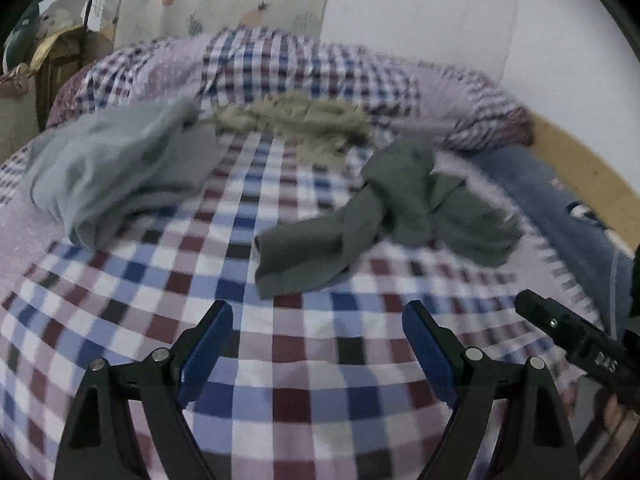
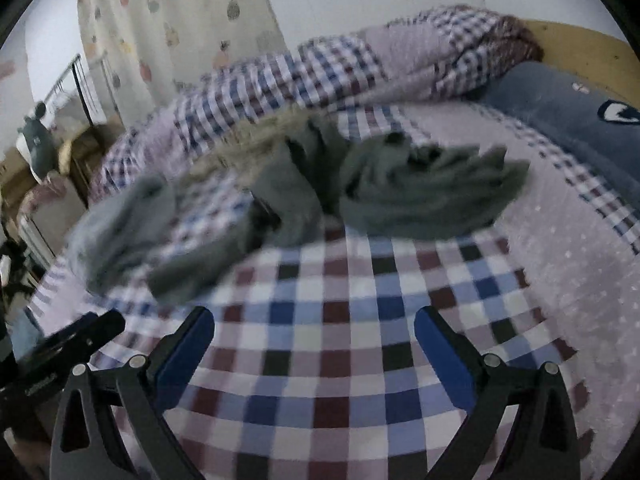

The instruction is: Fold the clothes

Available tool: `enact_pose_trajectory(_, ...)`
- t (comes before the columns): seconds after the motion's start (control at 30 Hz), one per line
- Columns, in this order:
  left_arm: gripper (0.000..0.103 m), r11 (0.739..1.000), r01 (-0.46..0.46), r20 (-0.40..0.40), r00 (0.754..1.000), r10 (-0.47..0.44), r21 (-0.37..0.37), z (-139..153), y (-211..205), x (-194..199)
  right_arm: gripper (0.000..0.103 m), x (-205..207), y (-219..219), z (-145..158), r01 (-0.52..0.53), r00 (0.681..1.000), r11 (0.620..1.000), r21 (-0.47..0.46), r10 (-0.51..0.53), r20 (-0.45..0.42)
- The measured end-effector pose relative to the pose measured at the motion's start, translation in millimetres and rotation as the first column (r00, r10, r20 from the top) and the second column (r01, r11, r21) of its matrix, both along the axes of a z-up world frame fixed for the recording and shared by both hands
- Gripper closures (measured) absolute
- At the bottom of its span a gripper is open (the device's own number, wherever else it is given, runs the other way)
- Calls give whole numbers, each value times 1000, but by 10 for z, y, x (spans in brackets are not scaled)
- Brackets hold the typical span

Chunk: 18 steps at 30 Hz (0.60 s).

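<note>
left claw (image 1: 316, 320): wide open, nothing held | right claw (image 2: 314, 326): wide open, nothing held | green shirt (image 1: 384, 216), grey shirt (image 1: 116, 176): crumpled on bed (image 1: 320, 392), nothing folded yet

The bed sheet (image 1: 320, 360) is a large check of white, pale blue, dark blue, maroon and black, edged on the right by a lilac band with small white dots (image 2: 568, 264). The rolled quilt (image 1: 280, 60) at the far side has a finer check in the same colours, with lilac patches. On the sheet, the left garment (image 1: 120, 172) is pale grey-blue, the far one (image 1: 296, 120) is beige, and the right one (image 1: 384, 216) is dark grey-green. The pillow (image 2: 560, 104) at far right is slate blue with a white mark. The curtain (image 2: 168, 28) is cream with pink, grey and yellow fruit prints. The gripper fingers (image 1: 208, 348) are black with blue pads.
</note>
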<state>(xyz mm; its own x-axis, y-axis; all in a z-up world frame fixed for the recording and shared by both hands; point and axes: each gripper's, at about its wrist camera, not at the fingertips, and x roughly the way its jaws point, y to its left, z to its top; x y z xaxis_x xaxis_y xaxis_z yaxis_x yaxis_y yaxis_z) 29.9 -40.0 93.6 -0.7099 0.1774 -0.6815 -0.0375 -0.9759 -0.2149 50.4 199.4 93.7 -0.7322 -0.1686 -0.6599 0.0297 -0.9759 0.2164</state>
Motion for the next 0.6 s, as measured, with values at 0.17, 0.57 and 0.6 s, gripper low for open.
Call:
enact_pose_trajectory(0.17, 14, 997, 0, 101, 995, 7, -75, -319, 139, -156, 1, -195, -39, -418, -10, 995, 999, 53, 4, 102)
enact_pose_trajectory(0.57, 1, 978, 42, 130, 991, -15, -206, -511, 361, -180, 0, -253, -179, -691, -30, 981, 986, 162, -2, 194)
enact_pose_trajectory(0.6, 1, 977, 42, 129, 992, -15, -210, -514, 364, -179, 0, -252, -174, -694, -29, 981, 987, 158, -2, 195)
